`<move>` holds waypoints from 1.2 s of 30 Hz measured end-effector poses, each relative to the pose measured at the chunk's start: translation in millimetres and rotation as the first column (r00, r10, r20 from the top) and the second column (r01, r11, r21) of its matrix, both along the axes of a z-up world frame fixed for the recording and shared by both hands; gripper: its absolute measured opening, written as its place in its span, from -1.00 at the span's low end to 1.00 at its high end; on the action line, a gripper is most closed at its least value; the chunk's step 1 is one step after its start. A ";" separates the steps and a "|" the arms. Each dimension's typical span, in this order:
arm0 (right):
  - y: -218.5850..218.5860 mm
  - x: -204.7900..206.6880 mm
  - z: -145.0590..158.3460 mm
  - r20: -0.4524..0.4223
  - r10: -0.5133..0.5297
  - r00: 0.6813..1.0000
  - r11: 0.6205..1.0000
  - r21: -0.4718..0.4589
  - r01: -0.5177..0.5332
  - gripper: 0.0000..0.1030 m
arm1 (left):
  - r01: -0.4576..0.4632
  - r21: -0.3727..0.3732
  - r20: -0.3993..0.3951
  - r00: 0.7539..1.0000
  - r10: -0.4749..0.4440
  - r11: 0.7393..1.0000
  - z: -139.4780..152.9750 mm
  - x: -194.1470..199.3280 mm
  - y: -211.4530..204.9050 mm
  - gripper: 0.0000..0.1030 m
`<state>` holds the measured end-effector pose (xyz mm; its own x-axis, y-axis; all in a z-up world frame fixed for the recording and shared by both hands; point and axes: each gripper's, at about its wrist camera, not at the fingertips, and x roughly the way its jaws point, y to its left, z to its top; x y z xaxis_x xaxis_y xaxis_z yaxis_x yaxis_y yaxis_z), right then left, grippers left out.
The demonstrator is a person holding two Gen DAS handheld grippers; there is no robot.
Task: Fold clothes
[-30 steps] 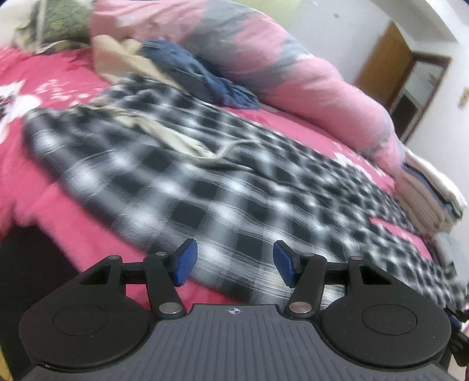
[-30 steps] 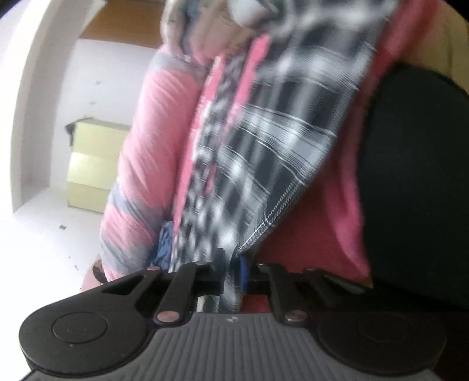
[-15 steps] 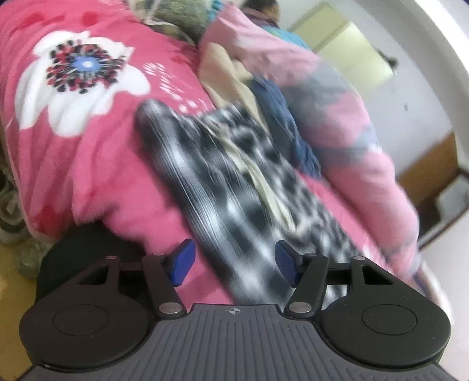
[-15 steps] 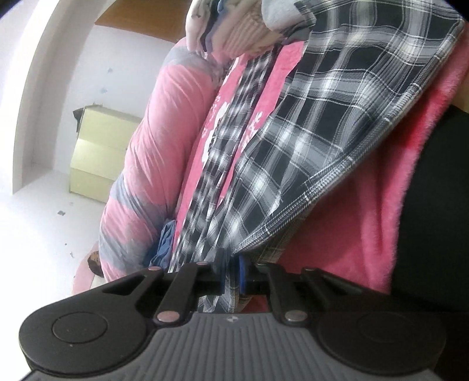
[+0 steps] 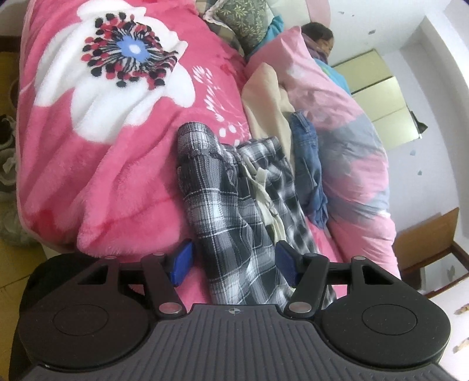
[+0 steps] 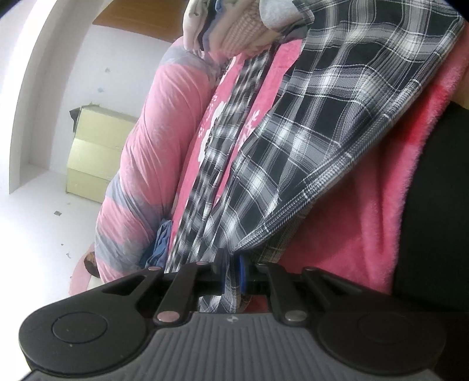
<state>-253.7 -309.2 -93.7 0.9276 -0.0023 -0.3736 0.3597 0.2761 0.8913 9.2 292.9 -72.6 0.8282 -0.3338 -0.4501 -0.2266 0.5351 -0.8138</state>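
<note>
A black-and-white plaid garment (image 5: pixel 222 211) lies lengthwise on the pink flowered blanket (image 5: pixel 117 175), and its near end runs between the fingers of my left gripper (image 5: pixel 234 260). That gripper is open: the left pad stands clear of the cloth and the right pad sits at its edge. In the right wrist view the same plaid garment (image 6: pixel 322 123) stretches away over the blanket (image 6: pixel 366 211). My right gripper (image 6: pixel 233 274) is shut on a corner of its hem.
Blue jeans (image 5: pixel 307 158) and a beige garment (image 5: pixel 263 96) lie beside the plaid cloth, against a pink-and-grey quilt (image 5: pixel 351 146) with a person's head (image 5: pixel 319 38) at its far end. Folded clothes (image 6: pixel 234 26) are stacked on the bed. A yellow cabinet (image 6: pixel 96 152) stands by the wall.
The left gripper has rolled and swung along the bed's edge to the plaid garment's end, which now lies between its open fingers. The right gripper has kept still, holding the hem.
</note>
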 end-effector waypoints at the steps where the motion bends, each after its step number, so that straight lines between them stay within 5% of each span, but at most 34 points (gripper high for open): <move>1: -0.6 1.1 -0.8 -0.001 0.000 1.000 1.000 0.003 0.000 -0.81 | -0.004 -0.001 0.001 1.000 0.004 1.000 0.2 1.3 0.6 0.18; 19: -14.8 9.8 -16.4 -0.021 -0.001 1.000 1.000 0.014 0.001 -0.81 | -0.008 0.053 0.042 0.999 0.006 0.999 -3.5 11.5 -2.2 0.02; 30: -13.0 11.9 -21.4 -0.026 -0.018 0.999 1.000 -0.001 0.018 -0.83 | 0.018 0.164 0.050 0.998 -0.026 0.986 4.5 18.9 -16.5 -0.70; 36: -10.6 12.4 -9.3 -0.010 -0.032 0.999 0.998 -0.050 0.032 -0.85 | -0.002 0.198 0.071 0.997 -0.013 0.980 17.4 18.9 -21.7 -0.87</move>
